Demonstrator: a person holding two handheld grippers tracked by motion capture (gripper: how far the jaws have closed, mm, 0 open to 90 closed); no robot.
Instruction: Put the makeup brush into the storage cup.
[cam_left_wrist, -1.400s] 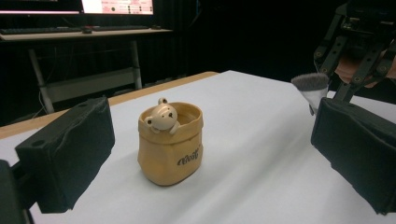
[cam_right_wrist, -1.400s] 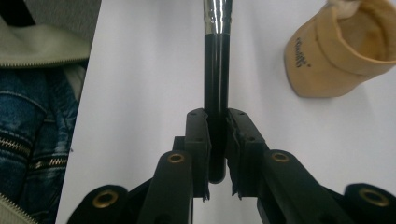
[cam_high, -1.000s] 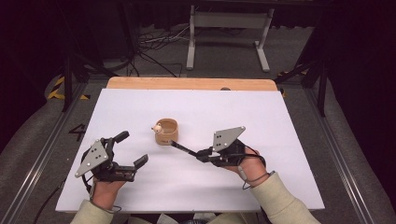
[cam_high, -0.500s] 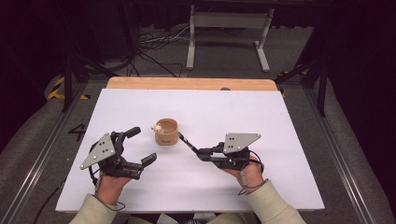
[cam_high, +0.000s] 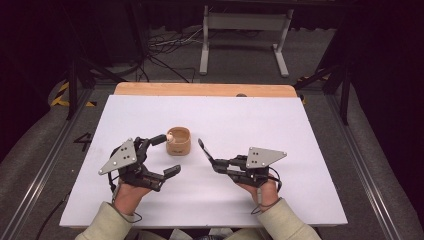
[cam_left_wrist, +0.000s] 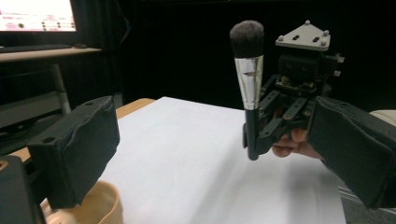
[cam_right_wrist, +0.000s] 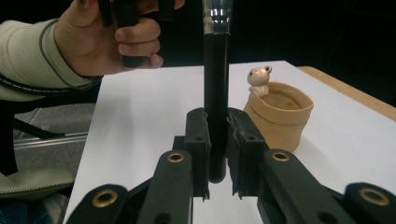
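Observation:
A black-handled makeup brush (cam_high: 206, 151) with a silver collar and dark bristles (cam_left_wrist: 247, 37) is clamped in my right gripper (cam_high: 220, 164), whose jaws are shut on the handle (cam_right_wrist: 216, 107). The brush points away from that hand toward a small tan cup (cam_high: 178, 141). The cup (cam_right_wrist: 279, 116) carries a little animal figure (cam_right_wrist: 259, 77) on its rim. My left gripper (cam_high: 167, 155) stands open just left of the cup, one finger (cam_high: 159, 139) close by the rim, nothing between its pads (cam_left_wrist: 74, 154). The cup (cam_left_wrist: 100, 205) sits low beside that left pad.
A white sheet (cam_high: 280, 125) covers the table, with a wooden edge (cam_high: 205, 90) at the far side. Beyond it are a metal stand (cam_high: 242, 30) and cables on the dark floor. A lit screen (cam_left_wrist: 37, 14) glows at the far left.
My left gripper has moved right and up, closer to the cup. The right hand has sunk a little and shifted right, still holding the brush.

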